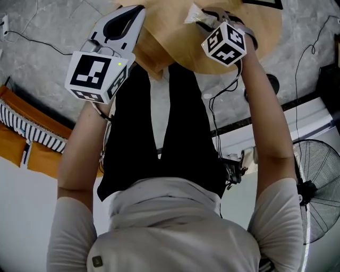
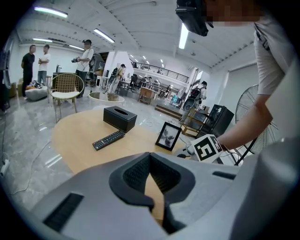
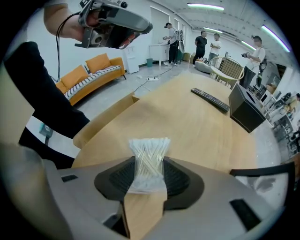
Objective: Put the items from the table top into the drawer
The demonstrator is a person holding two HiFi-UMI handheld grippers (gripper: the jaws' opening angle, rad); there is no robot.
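Note:
My right gripper [image 3: 149,177] is shut on a clear bag of cotton swabs [image 3: 149,159], held above the near edge of the round wooden table [image 3: 197,126]. In the head view the bag [image 1: 193,15] sticks out past that gripper's marker cube [image 1: 225,43]. My left gripper [image 2: 150,158] hovers over the same table [image 2: 79,136] with its jaws shut and nothing between them. Further along the tabletop lie a black remote [image 2: 108,139], a black tissue box [image 2: 120,117] and a small picture frame [image 2: 168,136]. A wooden drawer [image 1: 151,52] juts out under the table's near rim.
An orange sofa [image 3: 89,77] stands to the left, a floor fan [image 1: 321,186] to the right. A wire chair [image 2: 65,89] and several standing people are beyond the table. Cables run over the grey floor [image 1: 37,40].

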